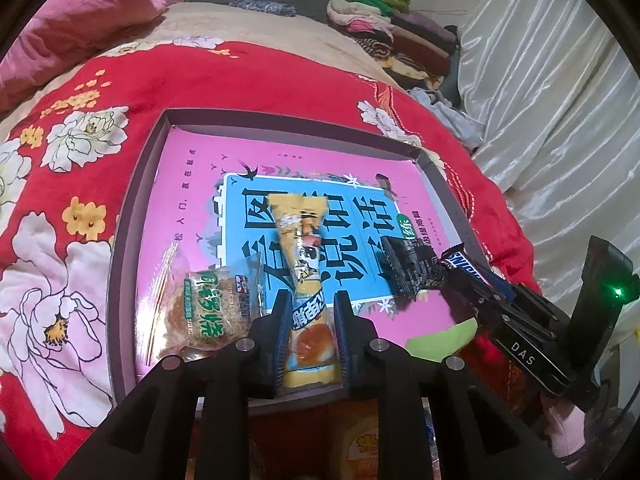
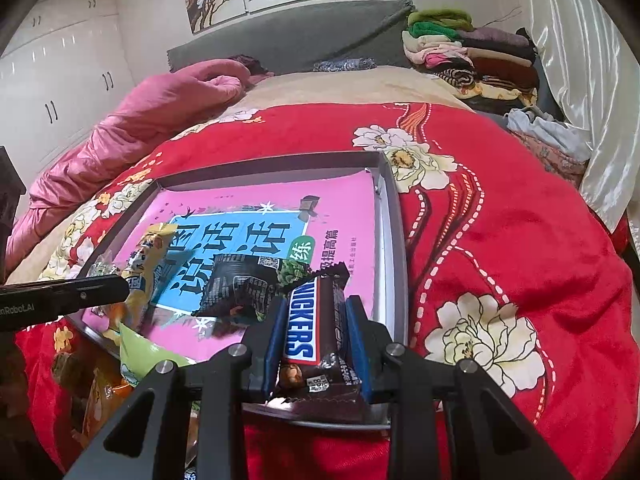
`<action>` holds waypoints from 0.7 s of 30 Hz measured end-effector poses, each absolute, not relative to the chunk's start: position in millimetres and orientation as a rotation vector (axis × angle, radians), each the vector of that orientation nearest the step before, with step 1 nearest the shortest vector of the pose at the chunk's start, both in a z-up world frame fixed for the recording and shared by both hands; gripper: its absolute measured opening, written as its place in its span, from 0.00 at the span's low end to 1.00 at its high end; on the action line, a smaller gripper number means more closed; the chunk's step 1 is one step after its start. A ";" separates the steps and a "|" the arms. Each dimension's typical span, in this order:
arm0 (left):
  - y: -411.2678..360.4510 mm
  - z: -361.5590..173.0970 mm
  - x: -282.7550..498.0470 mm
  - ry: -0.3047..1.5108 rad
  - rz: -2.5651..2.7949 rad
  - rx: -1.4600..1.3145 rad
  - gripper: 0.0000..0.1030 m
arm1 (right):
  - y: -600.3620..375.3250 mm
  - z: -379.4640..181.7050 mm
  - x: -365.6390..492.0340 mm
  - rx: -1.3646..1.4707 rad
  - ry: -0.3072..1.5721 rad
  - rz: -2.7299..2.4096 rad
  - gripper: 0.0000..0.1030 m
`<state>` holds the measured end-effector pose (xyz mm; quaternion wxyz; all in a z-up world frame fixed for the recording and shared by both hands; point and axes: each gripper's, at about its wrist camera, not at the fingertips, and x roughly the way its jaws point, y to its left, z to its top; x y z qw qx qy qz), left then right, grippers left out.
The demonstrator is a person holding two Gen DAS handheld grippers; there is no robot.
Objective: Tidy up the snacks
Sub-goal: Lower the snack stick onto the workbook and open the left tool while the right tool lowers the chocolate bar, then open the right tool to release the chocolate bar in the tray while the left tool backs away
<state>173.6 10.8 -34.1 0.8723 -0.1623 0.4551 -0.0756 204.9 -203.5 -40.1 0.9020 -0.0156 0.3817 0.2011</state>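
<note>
A grey shallow box (image 1: 120, 264) with a pink book cover (image 1: 192, 184) inside lies on the red flowered quilt. My left gripper (image 1: 310, 300) is shut on a long yellow snack packet (image 1: 304, 248), held over the box's near side. My right gripper (image 2: 314, 308) is shut on a brown Snickers bar (image 2: 316, 320) over the box's near right part; the bar also shows in the left wrist view (image 1: 466, 266). A black snack packet (image 2: 240, 288) lies in the box by the Snickers. A clear packet with green lettering (image 1: 204, 312) lies in the box at the left.
A green packet (image 2: 140, 352) and orange packets (image 2: 104, 396) lie at the box's near edge. The grey box wall (image 2: 390, 232) borders the red quilt (image 2: 500, 240). A pink duvet (image 2: 160, 116) lies far left, folded clothes (image 2: 460, 52) far right.
</note>
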 end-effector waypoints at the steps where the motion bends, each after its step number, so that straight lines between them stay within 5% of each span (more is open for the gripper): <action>1: 10.9 -33.9 173.4 0.950 -0.160 -0.339 0.22 | -204.2 -40.0 205.0 -0.029 0.789 0.415 0.30; 21: 9.9 -25.7 169.5 0.935 -0.157 -0.330 0.56 | -210.5 -30.0 200.8 0.029 0.762 0.439 0.40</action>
